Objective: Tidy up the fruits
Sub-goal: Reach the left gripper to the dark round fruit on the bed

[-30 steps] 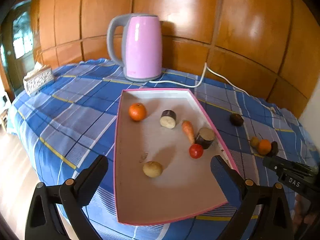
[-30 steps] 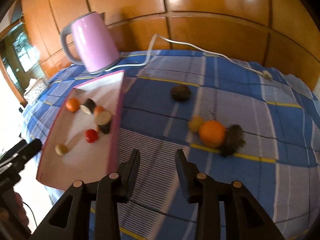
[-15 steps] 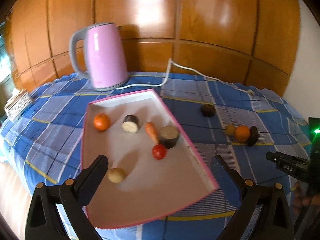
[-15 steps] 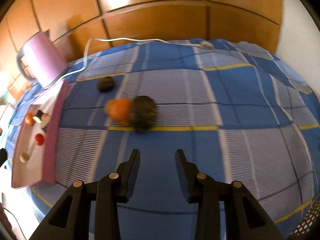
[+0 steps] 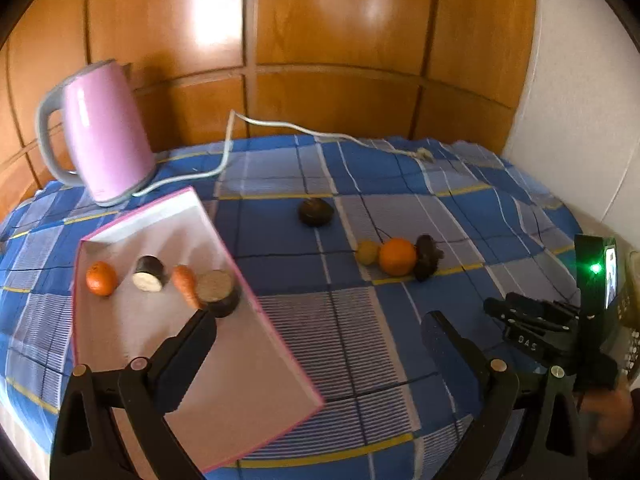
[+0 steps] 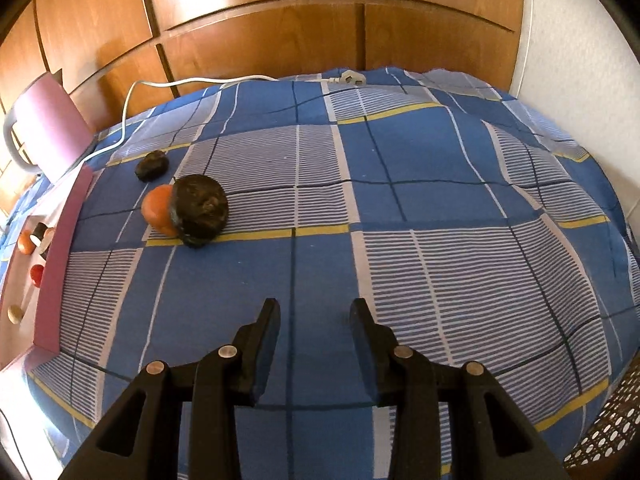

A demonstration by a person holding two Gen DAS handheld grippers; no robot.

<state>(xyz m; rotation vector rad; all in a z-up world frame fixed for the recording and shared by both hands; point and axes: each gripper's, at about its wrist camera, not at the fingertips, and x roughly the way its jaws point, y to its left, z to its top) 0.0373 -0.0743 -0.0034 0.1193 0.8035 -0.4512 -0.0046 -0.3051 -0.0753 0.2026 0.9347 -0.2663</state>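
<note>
Over the near edge of the checked blue cloth (image 6: 440, 184) on the surface, both tools hang w/ nothing in them. Left hand-held gripper (image 5: 316, 332): fingers wide apart, left finger above the pink-rimmed tray (image 5: 260, 360), right finger above bare cloth. Right hand-held gripper (image 6: 314, 316): fingers apart but w/ a narrower gap, over cloth, well short of any fruit.

Left wrist view only: the tray interior head-on, w/ a small orange (image 5: 101, 278), an eggplant slice (image 5: 149, 274) cut face toward cam, a carrot (image 5: 186, 285) and a dark-skinned round slice (image 5: 218, 292) touching the carrot. Carrot's long axis runs far-left to near-right, thin tip toward the left finger. Also only here: a small yellowish fruit (image 5: 368, 252) touching the big orange (image 5: 397, 257), & the right tool seen from outside at the frame's right edge w/ a green LED.

Right wrist view only: a red tomato (image 6: 37, 273) and a pale round potato (image 6: 16, 313) in the tray's near part, hidden behind the left finger in the other view; the cord's plug (image 6: 352, 77) clearly on the cloth at the far edge; a woven basket at bottom right.

Both views: on the cloth right of the tray, big orange touching a dark wrinkled fruit (image 6: 199, 210); a second dark fruit (image 6: 151, 165) sits apart, farther back. Pink kettle (image 5: 106, 132) stands upright just behind the tray's far corner, handle to the left, white cord (image 5: 280, 126) trailing along the wood panel wall.
</note>
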